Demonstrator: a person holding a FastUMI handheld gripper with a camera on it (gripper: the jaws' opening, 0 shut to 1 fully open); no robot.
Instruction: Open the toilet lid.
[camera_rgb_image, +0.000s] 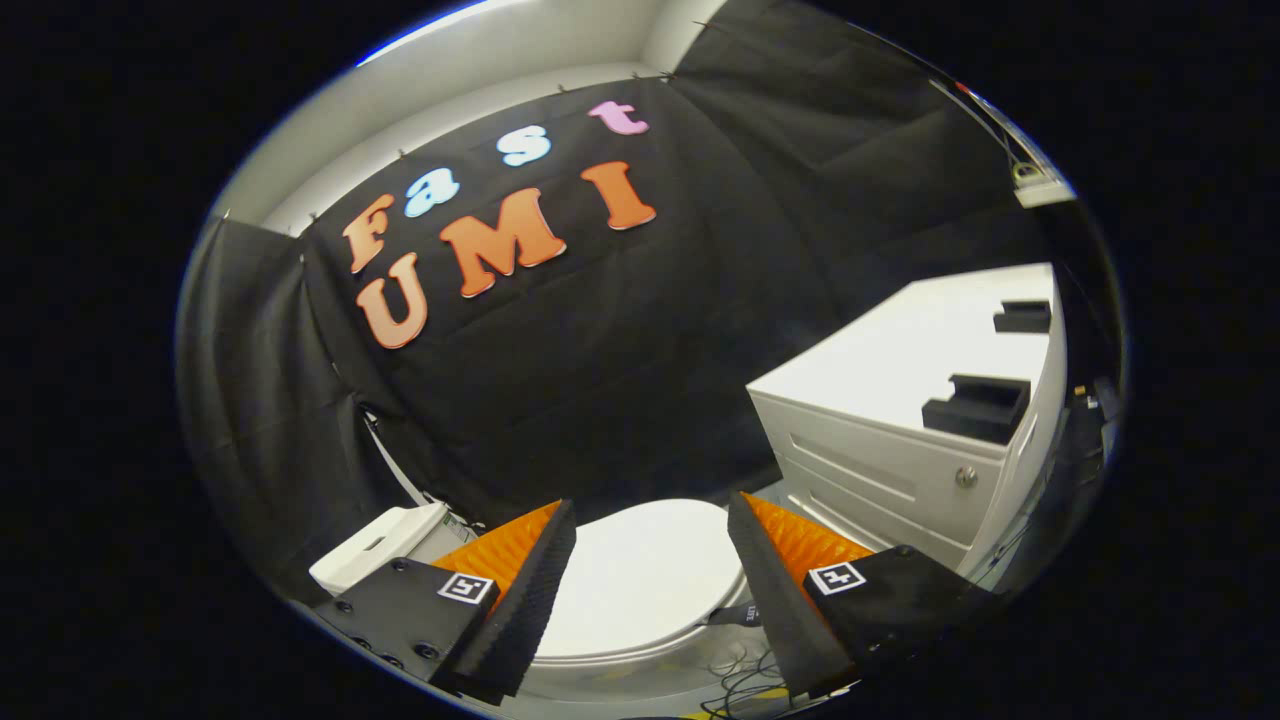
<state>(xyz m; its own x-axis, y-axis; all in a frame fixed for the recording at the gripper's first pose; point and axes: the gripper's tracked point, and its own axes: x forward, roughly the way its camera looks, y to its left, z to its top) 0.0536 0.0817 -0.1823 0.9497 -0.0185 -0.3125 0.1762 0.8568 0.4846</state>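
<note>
Gripper view: claw (650, 520) wide open, nothing between the fingers, no contact w/ anything. Toilet lid (640, 575) seen thru the gap between the fingers, just ahead and below, lying flat and shut on the bowl. Cistern (375, 545) beyond the left finger, so hinge end probably on that side; free front edge likely toward the right finger, not certain at this angle.

White cabinet (900, 420) beyond the right finger, close beside the toilet, two dark holders (978, 405) on top. Loose cables (740, 680) on the floor under the claw, near the bowl base. Black cloth wall behind everything.

Handling, judged only: lid looks like rigid moulded plastic, glossy, so prob light-to-moderate weight, stiff, slippery. Thin rim w/ small overhang over the seat = best hold. Suggest pinching the front edge opposite the hinge, or hooking one finger under the lip and levering up. Flat top offers no purchase, a squeeze there will skid. Needs to follow the hinge arc, no straight pull. Risk: catching seat and lid together. Task not yet started, approach stage.
</note>
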